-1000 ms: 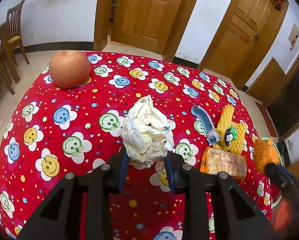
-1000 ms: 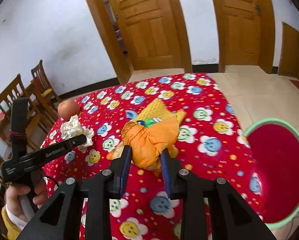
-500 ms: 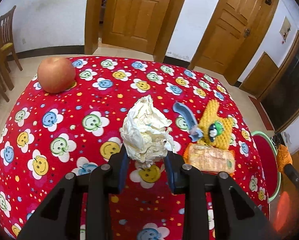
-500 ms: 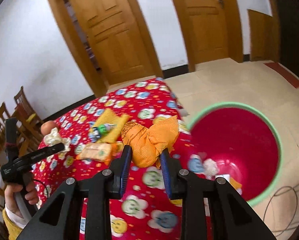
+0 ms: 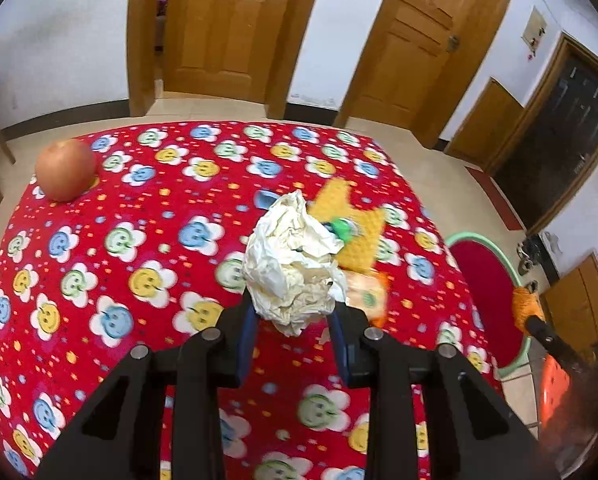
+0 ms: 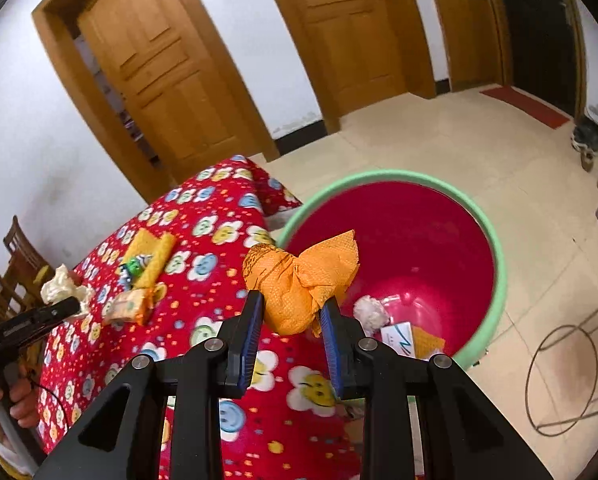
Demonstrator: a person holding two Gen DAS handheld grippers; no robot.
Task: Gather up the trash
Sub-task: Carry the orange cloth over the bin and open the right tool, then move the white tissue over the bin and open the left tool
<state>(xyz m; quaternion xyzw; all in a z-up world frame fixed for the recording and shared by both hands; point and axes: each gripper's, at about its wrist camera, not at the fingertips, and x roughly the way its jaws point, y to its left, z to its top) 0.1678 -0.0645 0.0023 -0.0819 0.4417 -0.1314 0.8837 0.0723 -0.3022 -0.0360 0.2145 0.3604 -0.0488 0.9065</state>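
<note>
1. Trash in hand: orange paper wad [image 6: 299,280] is pinched between the narrowed jaws of the right gripper [image 6: 291,312]; white crumpled paper [image 5: 293,268] is pinched likewise by the left gripper [image 5: 293,316]. Both wads bulge above the pads, so each grip sits low on its wad.
2. Orange wad hangs by the table edge, at the rim of the red bin [image 6: 495,240] with green lip. Judged: positioned for a drop into the bin; it looks not yet fully over the opening.
3. Bin stands on the floor, tight against the table; it holds a white wad and some wrappers already.
4. White paper is held above the red smiley tablecloth [image 5: 99,280], near mid-table. Judged: waiting its turn at the bin.
5. Left on the cloth: yellow wrapper [image 6: 151,252], orange snack packet [image 6: 129,306]. Apple [image 5: 65,174] at far corner, presumably not trash.
</note>
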